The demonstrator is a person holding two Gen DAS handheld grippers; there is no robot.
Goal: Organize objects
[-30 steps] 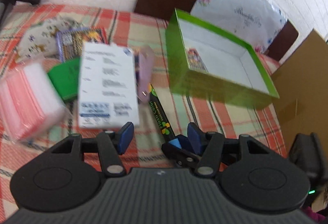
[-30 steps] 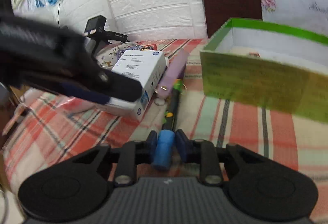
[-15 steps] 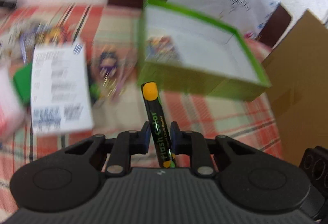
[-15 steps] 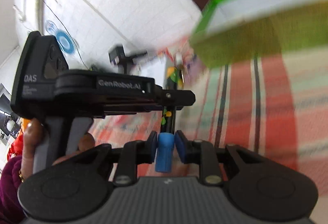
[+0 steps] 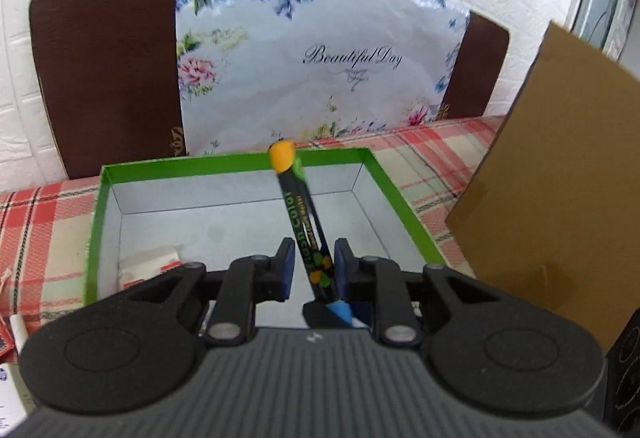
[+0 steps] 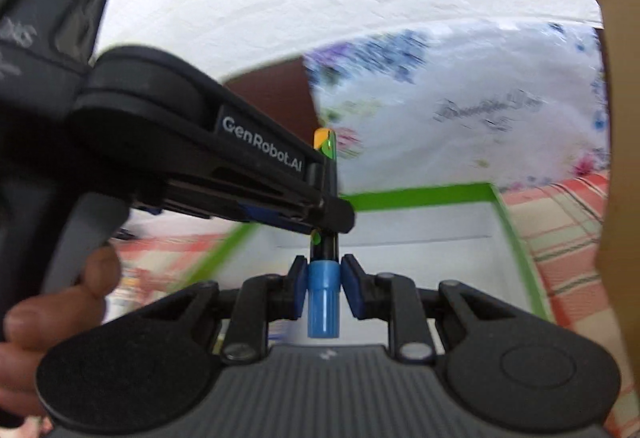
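Marker (image 5: 306, 228) now hangs over the green box (image 5: 236, 160) instead of the cloth at 9 o'clock — left gripper (image 5: 310, 264) closed loosely around its barrel, right gripper (image 6: 323, 288) pinching its blue cap (image 6: 323, 304) — so dropping it inside looks next.

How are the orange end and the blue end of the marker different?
The orange end is rounded and free, near the green box's far rim; the blue end is a cylinder clamped in the right tongs. Both cap one black marker, gripped mid-body by the left tongs.
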